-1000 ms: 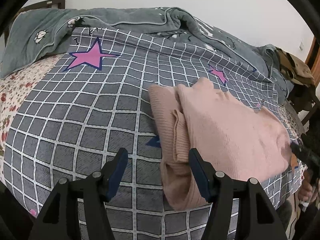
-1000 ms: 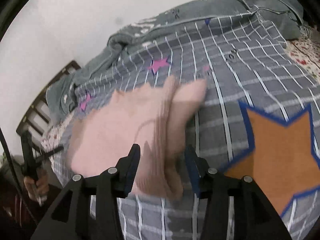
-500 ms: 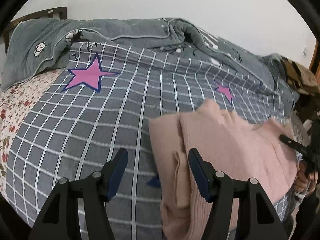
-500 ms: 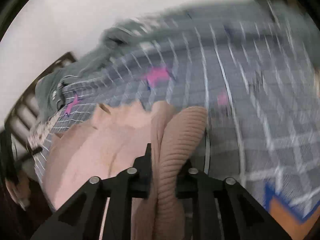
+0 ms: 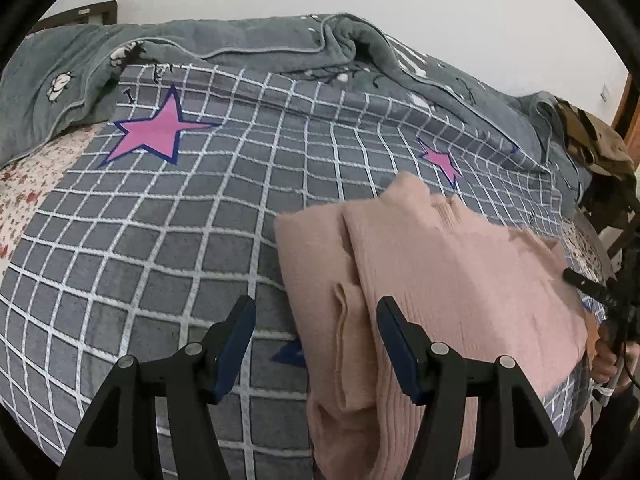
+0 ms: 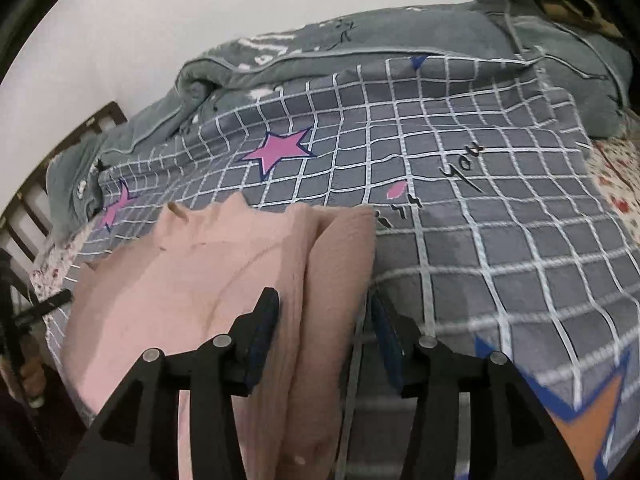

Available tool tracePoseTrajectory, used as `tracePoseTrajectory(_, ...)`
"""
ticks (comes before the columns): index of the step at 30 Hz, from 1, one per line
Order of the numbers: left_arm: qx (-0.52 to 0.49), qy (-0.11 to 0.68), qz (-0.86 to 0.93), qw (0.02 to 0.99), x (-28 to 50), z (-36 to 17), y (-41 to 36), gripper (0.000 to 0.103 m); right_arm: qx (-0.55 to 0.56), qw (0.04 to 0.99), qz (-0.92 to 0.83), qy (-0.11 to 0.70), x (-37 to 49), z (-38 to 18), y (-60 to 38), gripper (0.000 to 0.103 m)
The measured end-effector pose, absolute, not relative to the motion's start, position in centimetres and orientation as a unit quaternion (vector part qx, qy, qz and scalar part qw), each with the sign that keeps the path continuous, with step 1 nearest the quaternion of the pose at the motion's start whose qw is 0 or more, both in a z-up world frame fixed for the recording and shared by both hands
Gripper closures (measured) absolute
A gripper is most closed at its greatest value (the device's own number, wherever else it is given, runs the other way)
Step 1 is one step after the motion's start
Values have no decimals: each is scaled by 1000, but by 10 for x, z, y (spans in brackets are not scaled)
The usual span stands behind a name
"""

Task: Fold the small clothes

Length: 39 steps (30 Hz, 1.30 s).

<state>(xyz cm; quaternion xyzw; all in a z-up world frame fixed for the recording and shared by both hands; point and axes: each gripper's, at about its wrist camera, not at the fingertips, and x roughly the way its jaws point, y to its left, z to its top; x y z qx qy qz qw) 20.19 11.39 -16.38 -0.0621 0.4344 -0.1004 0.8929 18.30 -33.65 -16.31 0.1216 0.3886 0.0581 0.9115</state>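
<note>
A pink knit sweater (image 5: 440, 280) lies partly folded on a grey checked bedspread (image 5: 160, 260), its sleeve edges doubled along the left side. My left gripper (image 5: 316, 332) is open, its jaws straddling the sweater's left folded edge without closing on it. In the right wrist view the sweater (image 6: 192, 280) lies with a folded ribbed edge running between the jaws of my right gripper (image 6: 324, 320), which is open around that fold. The other hand and gripper show at the frame edges in both views.
A grey fleece blanket (image 5: 260, 44) is bunched along the back of the bed. Floral sheet (image 5: 24, 184) shows at the left. A wooden headboard (image 6: 40, 184) and a pile of clothes (image 5: 592, 148) sit at the sides.
My right gripper closed on the sweater's folded edge half a second ago and has now opened, the fold resting between its jaws. The left gripper stayed open and shifted slightly.
</note>
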Motion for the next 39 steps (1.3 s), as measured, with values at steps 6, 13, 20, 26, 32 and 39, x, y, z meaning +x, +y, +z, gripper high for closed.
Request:
tracePoseTrajectory(6,-56,438,-99,892,185,-165,124,42,61,923,73,372,133,-150,-301,56)
tracePoseTrajectory(13,-67,450,-117,883,166,-173,133,42,-39,911,39,408,118,-167,-255,56)
tracePoseTrajectory(20,-92,450,-150,875,176,-177,119,42,23,933,42,358,101,-130,-243,56)
tracePoseTrajectory(26,-124,452,-180,865,196,-182,114,42,21,935,89,344,103,-150,-194,56)
tracePoseTrajectory(32,-140,445,-189,864,206,-180,121,42,-25,940,54,335,116,-181,-160,54)
tracePoseTrajectory(39,-112,478,-174,854,220,-199,112,37,12,940,32,341,139,-187,-165,54)
